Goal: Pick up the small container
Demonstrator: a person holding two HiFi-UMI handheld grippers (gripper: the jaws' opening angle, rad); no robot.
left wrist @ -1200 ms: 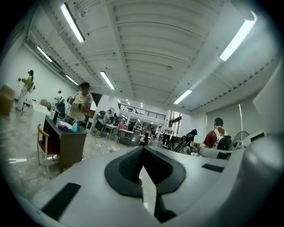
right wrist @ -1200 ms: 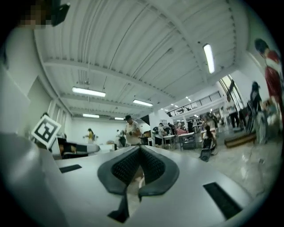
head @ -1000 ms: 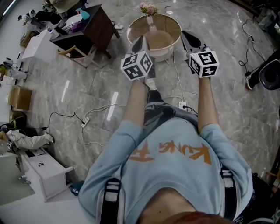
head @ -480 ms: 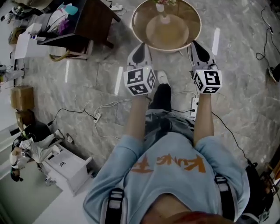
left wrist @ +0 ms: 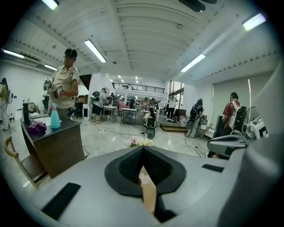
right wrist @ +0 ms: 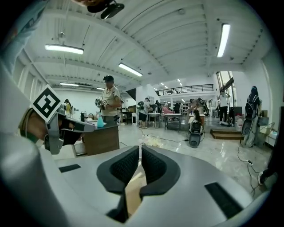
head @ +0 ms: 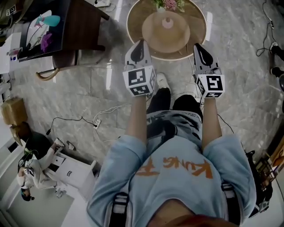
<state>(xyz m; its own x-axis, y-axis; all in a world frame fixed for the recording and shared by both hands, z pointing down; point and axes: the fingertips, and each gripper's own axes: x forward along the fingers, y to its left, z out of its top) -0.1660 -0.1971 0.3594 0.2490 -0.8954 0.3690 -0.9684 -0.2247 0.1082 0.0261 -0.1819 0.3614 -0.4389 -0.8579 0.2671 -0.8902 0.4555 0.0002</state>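
Fingers [left wrist: 128, 167] of the left gripper [head: 141, 44] are pressed together at their tips with nothing between them, while the dark ribbed fingers [right wrist: 122, 167] of the right gripper [head: 198, 47] stand a narrow slit apart and are opening, also with nothing between them. Both grey grippers, each carrying a cube of black-and-white square markers, are held side by side at the near edge of a round wooden table with a pale rim [head: 177, 56], at 12 o'clock from the person in a light-blue shirt with orange lettering [head: 177, 177].

At the table's centre stands a small pale vase [head: 167, 22] holding pink and white flowers [head: 167, 4], clear of both grippers. It is the only small vessel on that table; whether it is the container to be picked up cannot be told.

At 10 o'clock is a dark wooden desk [head: 84, 26] with a teal spray bottle [head: 52, 20] on it. White cables [head: 106, 108] trail over the grey marble floor [head: 248, 88] at 9 o'clock, and a white drawer unit [head: 75, 170] sits at 8 o'clock. In the left gripper view, a person in a cap [left wrist: 65, 84] stands behind the desk.
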